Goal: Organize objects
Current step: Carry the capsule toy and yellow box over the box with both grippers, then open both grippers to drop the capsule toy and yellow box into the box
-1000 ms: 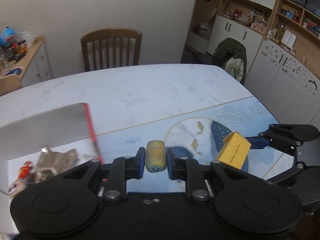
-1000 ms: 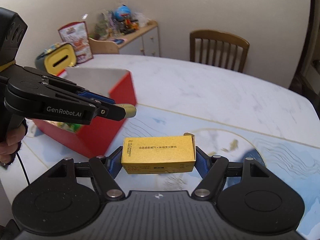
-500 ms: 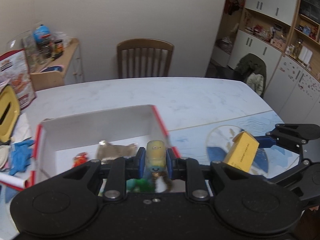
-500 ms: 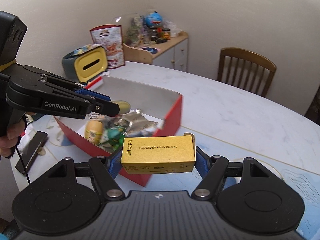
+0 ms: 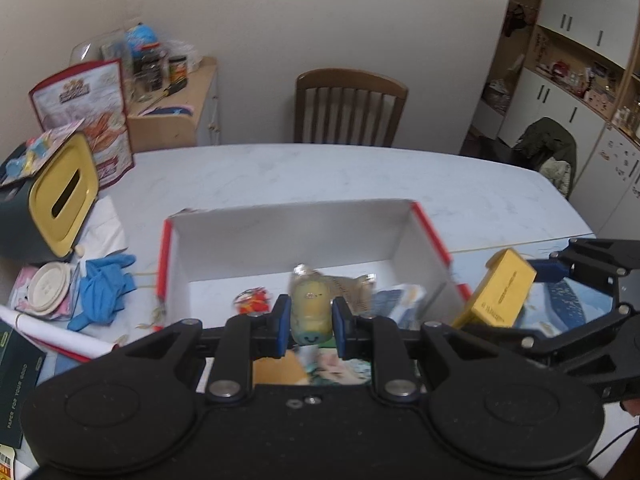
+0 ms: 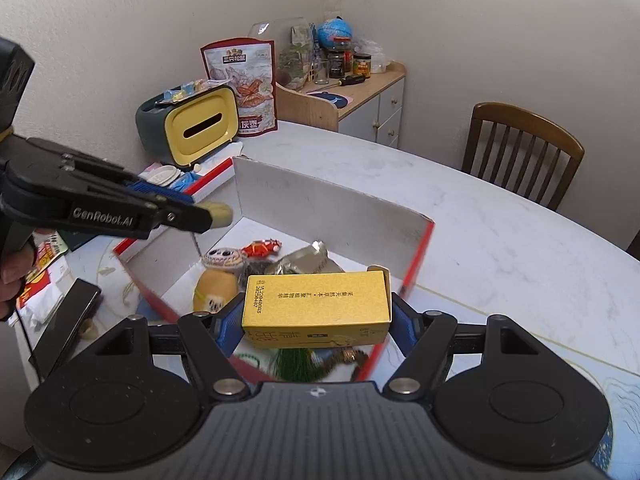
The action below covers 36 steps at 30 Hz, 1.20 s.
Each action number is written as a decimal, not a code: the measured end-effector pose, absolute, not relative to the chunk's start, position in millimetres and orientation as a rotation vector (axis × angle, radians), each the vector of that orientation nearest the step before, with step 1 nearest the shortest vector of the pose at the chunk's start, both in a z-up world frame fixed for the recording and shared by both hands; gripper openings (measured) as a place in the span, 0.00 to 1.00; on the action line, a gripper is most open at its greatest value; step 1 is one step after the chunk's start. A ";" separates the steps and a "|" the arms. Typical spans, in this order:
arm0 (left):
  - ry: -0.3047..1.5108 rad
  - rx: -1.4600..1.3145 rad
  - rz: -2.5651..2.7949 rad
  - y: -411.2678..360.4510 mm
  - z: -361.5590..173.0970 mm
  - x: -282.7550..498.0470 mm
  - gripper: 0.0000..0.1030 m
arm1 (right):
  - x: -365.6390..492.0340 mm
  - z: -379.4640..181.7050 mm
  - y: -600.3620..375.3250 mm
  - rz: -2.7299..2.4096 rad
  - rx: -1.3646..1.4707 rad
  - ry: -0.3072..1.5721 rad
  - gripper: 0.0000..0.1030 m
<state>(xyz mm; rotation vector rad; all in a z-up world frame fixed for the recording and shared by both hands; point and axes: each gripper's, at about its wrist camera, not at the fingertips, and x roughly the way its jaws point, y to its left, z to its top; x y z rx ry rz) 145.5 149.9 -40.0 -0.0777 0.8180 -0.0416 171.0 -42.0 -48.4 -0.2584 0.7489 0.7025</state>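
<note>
The left gripper (image 5: 307, 322) is closed, its blue pads (image 5: 282, 320) pressed against either side of a small yellow toy (image 5: 311, 312) that stands upright between them. In the right wrist view this gripper reaches in from nine o'clock, fingers level and pointing toward three o'clock, with part of the person's hand (image 6: 14, 268) wrapped around its grip at the left edge.

The right gripper (image 6: 316, 320) is also closed, clamping a yellow carton (image 6: 318, 300) by its two short ends. In the left wrist view it enters from three o'clock, apparently slightly tilted, though the fisheye edge makes that hard to judge.
</note>
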 end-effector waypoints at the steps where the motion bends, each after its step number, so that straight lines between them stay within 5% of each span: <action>1: 0.824 -0.079 -0.037 153.8 -43.1 147.5 0.19 | 175.0 -50.9 -37.2 0.698 -0.259 0.753 0.69; 36: 1.035 -0.012 -0.031 182.3 -134.3 240.3 0.19 | 244.0 -134.8 38.7 0.580 -0.288 0.903 0.70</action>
